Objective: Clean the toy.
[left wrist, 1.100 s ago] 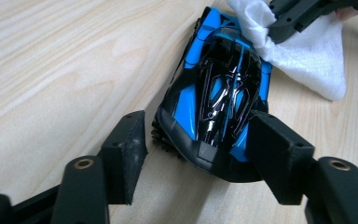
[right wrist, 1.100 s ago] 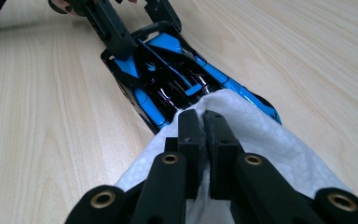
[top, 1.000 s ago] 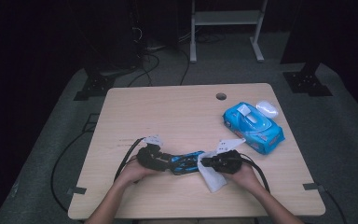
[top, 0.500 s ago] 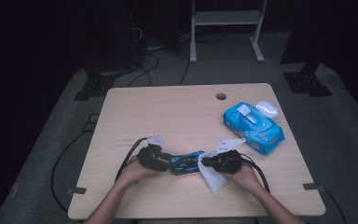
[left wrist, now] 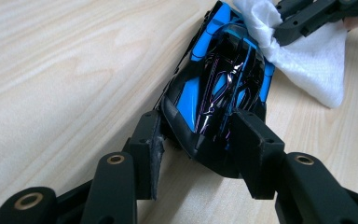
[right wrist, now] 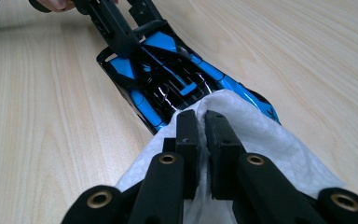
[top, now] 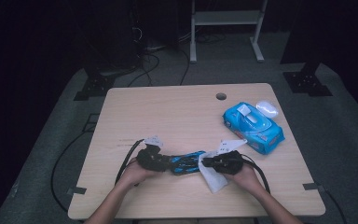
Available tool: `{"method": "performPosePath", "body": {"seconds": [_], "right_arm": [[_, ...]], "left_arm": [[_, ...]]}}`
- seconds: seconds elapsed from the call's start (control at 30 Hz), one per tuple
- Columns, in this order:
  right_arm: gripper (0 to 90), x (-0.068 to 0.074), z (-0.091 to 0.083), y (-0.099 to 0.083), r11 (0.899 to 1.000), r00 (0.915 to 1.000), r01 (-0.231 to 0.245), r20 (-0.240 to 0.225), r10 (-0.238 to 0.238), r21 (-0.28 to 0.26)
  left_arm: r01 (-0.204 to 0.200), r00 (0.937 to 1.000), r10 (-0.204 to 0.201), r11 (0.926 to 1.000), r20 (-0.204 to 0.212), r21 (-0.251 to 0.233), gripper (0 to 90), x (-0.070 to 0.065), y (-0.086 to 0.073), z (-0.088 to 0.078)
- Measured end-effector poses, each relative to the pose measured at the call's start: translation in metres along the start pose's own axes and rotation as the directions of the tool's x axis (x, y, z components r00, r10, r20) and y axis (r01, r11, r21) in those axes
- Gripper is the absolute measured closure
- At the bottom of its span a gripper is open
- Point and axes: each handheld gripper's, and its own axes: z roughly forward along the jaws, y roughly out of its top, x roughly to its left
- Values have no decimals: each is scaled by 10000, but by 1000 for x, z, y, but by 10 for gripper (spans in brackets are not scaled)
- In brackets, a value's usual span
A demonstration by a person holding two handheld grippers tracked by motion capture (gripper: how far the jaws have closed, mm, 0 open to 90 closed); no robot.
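One toy car (top: 185, 162), one white wipe (top: 213, 175) and one blue wipe pack (top: 253, 127) lie on the table (top: 177, 116) from above, unchanged since earlier. Left gripper (left wrist: 193, 135) clamps the car's end. Right gripper (right wrist: 202, 122) pinches the wipe against the car.

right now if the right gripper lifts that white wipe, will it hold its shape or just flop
Probably flop: the white wipe already drapes and creases over the toy car where the right gripper pinches it. It looks thin and light, so it would likely hang from the jaws.
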Motion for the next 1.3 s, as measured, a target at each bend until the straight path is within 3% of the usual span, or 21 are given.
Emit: {"method": "performPosePath", "body": {"seconds": [0.17,0.3,0.47,0.5,0.57,0.6,0.73,0.87,0.9,0.93,1.03,1.1,1.13,1.17,1.2,1.23,1.27,1.3], "right_arm": [[823,-6,-5,-1,9996,9994,-214,250,219,-205],[746,-14,-9,-1,9983,9984,-520,207,525,-251],[609,-24,-10,1,9953,9948,-957,-358,950,-180],[546,-25,-11,2,9952,9948,-972,-331,967,-144],[528,-30,-9,4,9944,9941,-1045,-291,1049,140],[524,-34,-8,4,9929,9912,-1177,-582,1187,194],[463,-40,0,3,9859,9787,-1596,-1227,1646,499],[445,-45,7,-1,9752,9531,-2144,-2065,2213,556],[445,-45,7,-1,9752,9531,-2144,-2065,2213,556],[444,-47,10,-3,9676,9364,-2445,-2436,2527,635],[460,-48,10,-4,9669,9318,-2463,-2582,2550,664],[479,-48,9,-4,9680,9310,-2420,-2651,2510,666],[495,-48,9,-4,9690,9306,-2379,-2703,2470,664],[500,-47,9,-5,9720,9327,-2266,-2739,2348,615],[501,-45,8,-4,9783,9414,-2014,-2664,2069,483],[501,-45,8,-4,9783,9414,-2014,-2664,2069,483],[512,-40,6,-1,9871,9558,-1553,-2464,1601,390],[512,-40,6,-1,9871,9558,-1553,-2464,1601,390]], "left_arm": [[-1096,9928,1067,9925,-540,-542,546,-11,-6,-2],[-1915,9778,1835,9785,-1008,-761,545,-20,-10,-3],[-2230,9701,2112,9701,-1192,-957,541,-23,-14,-4],[-2480,9635,2346,9636,-1292,-999,542,-25,-15,-4],[-2774,9534,2621,9563,-1492,-925,540,-29,-15,-4],[-2930,9481,2767,9517,-1567,-922,538,-30,-16,-4],[-3220,9383,3017,9406,-1691,-1082,538,-32,-19,-4],[-3584,9234,3357,9277,-1860,-1050,537,-34,-21,-5],[-3584,9234,3357,9277,-1860,-1050,537,-34,-21,-5],[-3661,9200,3424,9245,-1909,-1061,535,-34,-21,-5],[-3717,9174,3467,9220,-1955,-1089,526,-36,-22,-5],[-3617,9220,3394,9268,-1866,-1016,493,-35,-21,-4],[-3329,9316,3110,9379,-1880,-979,436,-33,-19,-3],[-3329,9316,3110,9379,-1880,-979,354,-33,-19,-3],[-2657,9561,2506,9599,-1517,-889,334,-25,-15,-3],[-2657,9561,2506,9599,-1517,-889,316,-25,-15,-3],[-2093,9749,2012,9741,-949,-851,289,-16,-13,0],[-2093,9749,2012,9741,-949,-851,269,-16,-13,0]]}}
